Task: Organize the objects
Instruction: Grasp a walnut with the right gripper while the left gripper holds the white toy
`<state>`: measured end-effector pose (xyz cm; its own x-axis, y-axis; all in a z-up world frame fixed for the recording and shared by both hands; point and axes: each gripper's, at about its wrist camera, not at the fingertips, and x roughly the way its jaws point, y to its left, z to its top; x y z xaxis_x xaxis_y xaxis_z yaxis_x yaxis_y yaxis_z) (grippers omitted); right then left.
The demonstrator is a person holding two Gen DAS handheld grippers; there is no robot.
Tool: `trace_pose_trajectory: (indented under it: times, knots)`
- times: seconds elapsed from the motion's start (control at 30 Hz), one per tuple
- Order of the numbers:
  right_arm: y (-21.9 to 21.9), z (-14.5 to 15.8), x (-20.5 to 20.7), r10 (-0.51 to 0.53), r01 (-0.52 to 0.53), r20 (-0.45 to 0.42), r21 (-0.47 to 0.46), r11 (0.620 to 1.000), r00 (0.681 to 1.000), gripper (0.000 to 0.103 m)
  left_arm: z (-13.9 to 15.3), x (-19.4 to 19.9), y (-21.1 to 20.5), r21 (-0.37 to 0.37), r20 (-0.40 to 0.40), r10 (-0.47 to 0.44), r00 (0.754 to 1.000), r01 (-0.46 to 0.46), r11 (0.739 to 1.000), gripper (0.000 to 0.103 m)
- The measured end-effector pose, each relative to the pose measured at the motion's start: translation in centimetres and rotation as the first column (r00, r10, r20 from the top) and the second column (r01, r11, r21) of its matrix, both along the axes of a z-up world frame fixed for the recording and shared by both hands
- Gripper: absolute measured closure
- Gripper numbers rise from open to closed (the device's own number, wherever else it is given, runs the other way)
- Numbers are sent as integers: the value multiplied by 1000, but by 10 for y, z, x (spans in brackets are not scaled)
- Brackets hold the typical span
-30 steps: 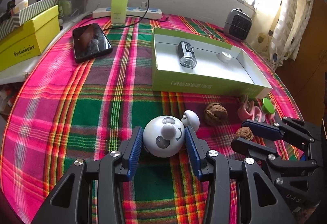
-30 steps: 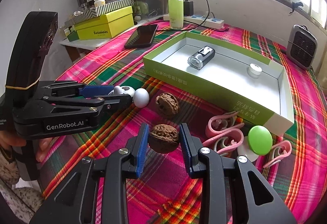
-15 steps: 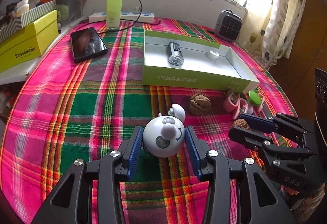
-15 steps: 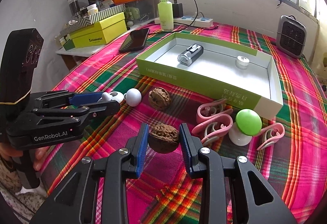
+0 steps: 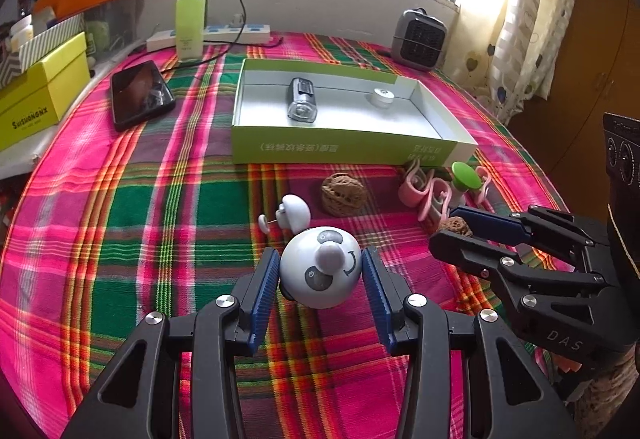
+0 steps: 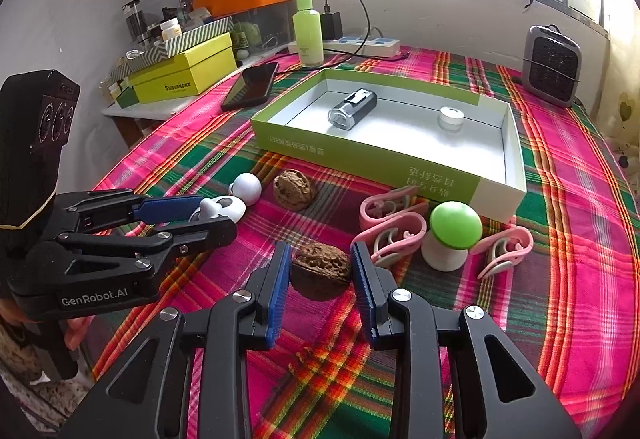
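Observation:
My left gripper (image 5: pixel 320 279) is shut on a white panda-face ball (image 5: pixel 322 267) and holds it above the plaid cloth; it also shows in the right wrist view (image 6: pixel 208 215). My right gripper (image 6: pixel 320 275) is shut on a brown walnut (image 6: pixel 320 271); it also shows in the left wrist view (image 5: pixel 460 229). A second walnut (image 6: pixel 294 191) and a small white ball piece (image 6: pixel 246 189) lie on the cloth. The open green box (image 6: pixel 360 159) holds a grey bike light (image 6: pixel 352 109) and a small white cap (image 6: pixel 451 116).
Pink clips (image 6: pixel 392 223) and a green-topped mushroom toy (image 6: pixel 452 235) lie by the box's near corner. A phone (image 5: pixel 138 95), a green bottle (image 5: pixel 190 23), a power strip (image 5: pixel 212 35), a small heater (image 5: pixel 418 39) and yellow boxes (image 5: pixel 36 95) ring the table.
Both grippers have lifted and drawn back from the box with their objects held. The small white ball piece stays on the cloth, now apart from the panda ball.

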<state>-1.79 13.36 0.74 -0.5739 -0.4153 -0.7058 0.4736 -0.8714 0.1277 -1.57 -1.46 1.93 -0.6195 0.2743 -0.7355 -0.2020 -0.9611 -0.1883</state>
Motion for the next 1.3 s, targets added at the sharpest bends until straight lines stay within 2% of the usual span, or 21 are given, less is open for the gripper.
trace_pose_trajectory:
  times: [0.63,1.3]
  knots:
    - [26,13,-9,-71,70,-26,-32,997,997,71,15,-16,20,4,-25,-36,999,36,999,62]
    - [48,28,-56,-159,158,-51,-23,987,986,71,32,-67,41,-6,-59,-47,997,47,999,62]
